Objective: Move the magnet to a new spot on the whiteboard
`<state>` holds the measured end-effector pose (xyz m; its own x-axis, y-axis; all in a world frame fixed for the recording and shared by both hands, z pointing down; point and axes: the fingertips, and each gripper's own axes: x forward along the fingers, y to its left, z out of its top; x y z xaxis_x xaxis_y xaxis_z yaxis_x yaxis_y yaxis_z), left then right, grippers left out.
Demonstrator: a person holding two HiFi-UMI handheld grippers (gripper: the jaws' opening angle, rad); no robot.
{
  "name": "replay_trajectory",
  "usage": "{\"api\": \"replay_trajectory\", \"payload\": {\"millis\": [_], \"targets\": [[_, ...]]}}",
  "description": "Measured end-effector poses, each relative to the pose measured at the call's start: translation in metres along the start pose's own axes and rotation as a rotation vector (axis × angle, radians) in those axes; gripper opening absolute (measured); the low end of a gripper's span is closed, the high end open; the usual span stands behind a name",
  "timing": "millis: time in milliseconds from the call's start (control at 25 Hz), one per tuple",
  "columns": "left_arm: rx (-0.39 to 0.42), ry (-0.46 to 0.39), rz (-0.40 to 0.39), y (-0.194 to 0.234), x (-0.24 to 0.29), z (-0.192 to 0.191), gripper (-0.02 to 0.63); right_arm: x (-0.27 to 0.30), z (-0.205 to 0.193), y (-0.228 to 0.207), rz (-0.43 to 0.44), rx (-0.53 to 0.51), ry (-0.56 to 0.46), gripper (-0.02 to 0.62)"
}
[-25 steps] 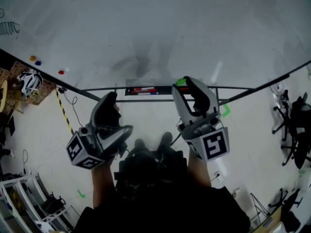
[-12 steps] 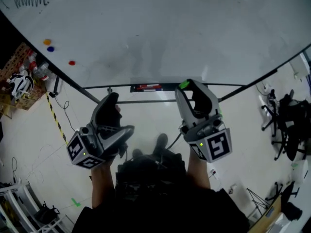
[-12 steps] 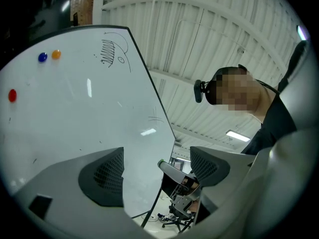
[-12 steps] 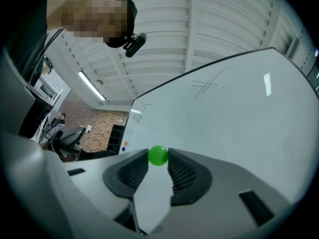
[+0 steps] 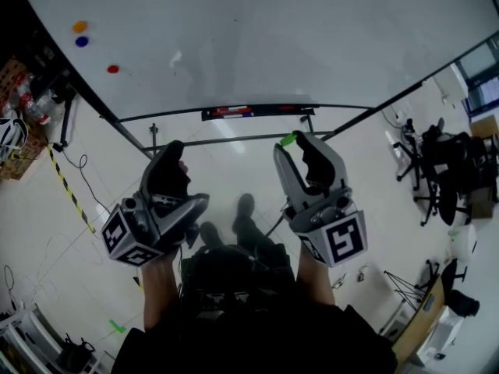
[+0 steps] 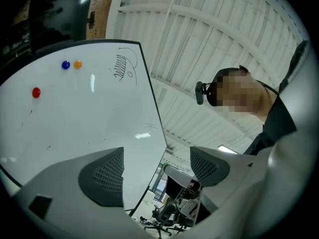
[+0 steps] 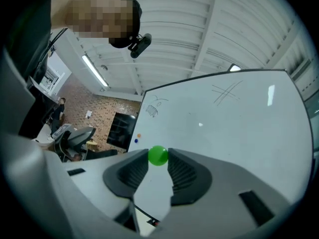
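Right gripper (image 7: 158,159) has the green magnet (image 7: 158,155) pinched at its jaw tips, just below the whiteboard's (image 5: 257,37) lower edge in the head view; left gripper (image 6: 157,166) hangs alongside, jaws apart, nothing between them; orange magnet (image 5: 80,26), blue magnet (image 5: 82,42) and red magnet (image 5: 113,69) sit far left on the board.
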<state>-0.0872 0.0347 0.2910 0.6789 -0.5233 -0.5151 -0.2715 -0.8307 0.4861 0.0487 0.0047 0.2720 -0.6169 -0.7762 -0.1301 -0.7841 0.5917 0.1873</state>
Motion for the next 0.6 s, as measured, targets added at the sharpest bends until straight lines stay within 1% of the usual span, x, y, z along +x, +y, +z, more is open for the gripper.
{"api": "replay_trajectory", "payload": {"millis": [160, 400, 480, 600], "targets": [[-0.006, -0.008, -0.011, 0.001, 0.001, 0.005, 0.414, 0.004, 0.005, 0.000, 0.001, 0.003, 0.001, 0.149], [0.035, -0.043, -0.013, -0.014, 0.000, 0.007, 0.414, 0.001, 0.016, 0.006, 0.057, 0.007, -0.039, 0.149], [0.045, -0.054, -0.016, -0.018, 0.000, 0.010, 0.414, -0.001, 0.016, 0.010, 0.074, 0.011, -0.024, 0.149], [0.053, -0.060, -0.025, -0.020, 0.002, 0.013, 0.414, -0.002, 0.019, 0.012, 0.070, 0.002, -0.037, 0.149]]}}
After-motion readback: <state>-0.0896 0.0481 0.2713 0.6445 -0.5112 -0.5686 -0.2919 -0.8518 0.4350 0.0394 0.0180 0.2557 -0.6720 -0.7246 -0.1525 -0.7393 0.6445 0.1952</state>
